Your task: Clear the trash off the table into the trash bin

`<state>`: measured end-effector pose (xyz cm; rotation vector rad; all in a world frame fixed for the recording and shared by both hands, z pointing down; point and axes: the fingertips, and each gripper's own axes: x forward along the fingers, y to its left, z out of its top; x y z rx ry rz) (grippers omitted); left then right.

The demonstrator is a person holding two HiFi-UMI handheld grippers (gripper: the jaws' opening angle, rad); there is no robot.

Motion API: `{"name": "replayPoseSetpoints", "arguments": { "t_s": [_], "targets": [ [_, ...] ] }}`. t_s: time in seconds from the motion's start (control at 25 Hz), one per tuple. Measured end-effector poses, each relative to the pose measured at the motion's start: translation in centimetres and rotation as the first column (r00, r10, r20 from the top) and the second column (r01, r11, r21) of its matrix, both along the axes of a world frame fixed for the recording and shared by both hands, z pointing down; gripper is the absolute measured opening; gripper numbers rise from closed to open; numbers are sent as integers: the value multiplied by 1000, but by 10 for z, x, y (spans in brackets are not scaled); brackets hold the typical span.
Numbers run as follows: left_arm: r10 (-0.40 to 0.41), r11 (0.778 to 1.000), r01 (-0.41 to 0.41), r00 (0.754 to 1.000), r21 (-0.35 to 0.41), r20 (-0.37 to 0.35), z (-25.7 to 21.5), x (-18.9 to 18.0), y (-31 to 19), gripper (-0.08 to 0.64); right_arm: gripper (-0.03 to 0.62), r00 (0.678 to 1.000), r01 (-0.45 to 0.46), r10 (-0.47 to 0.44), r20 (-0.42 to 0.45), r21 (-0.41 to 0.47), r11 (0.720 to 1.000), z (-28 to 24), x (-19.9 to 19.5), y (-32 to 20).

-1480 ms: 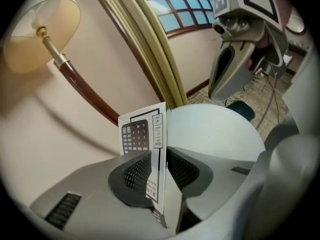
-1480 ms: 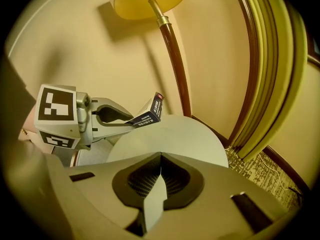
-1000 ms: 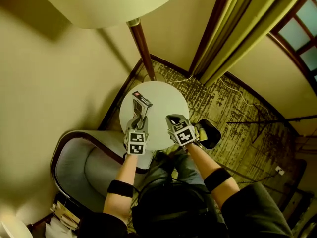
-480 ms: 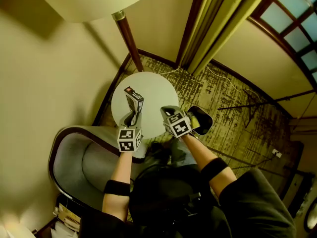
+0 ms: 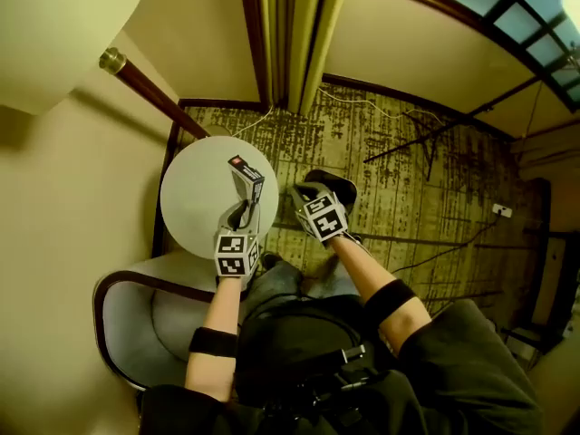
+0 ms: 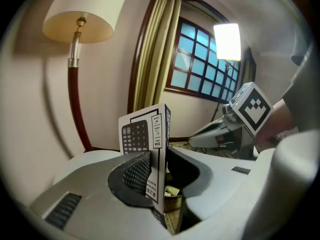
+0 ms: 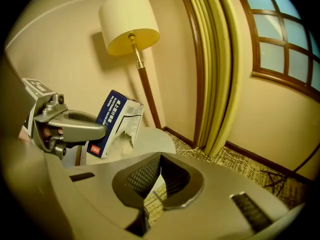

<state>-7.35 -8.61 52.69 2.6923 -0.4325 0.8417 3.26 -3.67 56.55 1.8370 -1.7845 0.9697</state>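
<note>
My left gripper (image 5: 246, 210) is shut on a blue and white calculator box (image 5: 246, 179), held upright over the right edge of the round white table (image 5: 195, 202). In the left gripper view the box (image 6: 145, 134) stands clamped between the pads, and the right gripper (image 6: 215, 136) shows beside it. The right gripper (image 5: 304, 192) is shut with nothing in it and hangs over the black trash bin (image 5: 341, 185), which it partly hides. From the right gripper view its jaws (image 7: 152, 179) meet over carpet, with the box (image 7: 117, 121) and left gripper (image 7: 92, 129) to the left.
A floor lamp's pole (image 5: 145, 84) rises behind the table under a cream shade (image 5: 54, 25). A grey armchair (image 5: 127, 311) sits at lower left. Yellow curtains (image 5: 290, 34) hang at the back; cables (image 5: 408, 120) lie on the patterned carpet (image 5: 426, 198).
Both grippers have swung right: the box went from over the table's middle to its right edge, and the right gripper from the table's edge to above the bin.
</note>
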Motion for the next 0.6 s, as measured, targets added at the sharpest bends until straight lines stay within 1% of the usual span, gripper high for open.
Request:
{"name": "replayPoseSetpoints", "arguments": {
  "t_s": [0.12,0.28,0.44,0.6],
  "targets": [
    [71,997,-71,997,-12,3,0,51,33,101,2,998,-70,70,5,-17,997,3,45,39],
    [133,991,-133,991,-15,-2,15,105,78,101,2,989,-150,150,-8,-50,987,19,100,102],
    [199,980,-199,980,-26,8,32,139,125,101,2,977,-211,212,2,-58,976,23,131,147],
    [258,965,-256,966,-48,31,49,159,159,101,2,964,-266,266,-2,-60,962,40,150,183]
  ]
}}
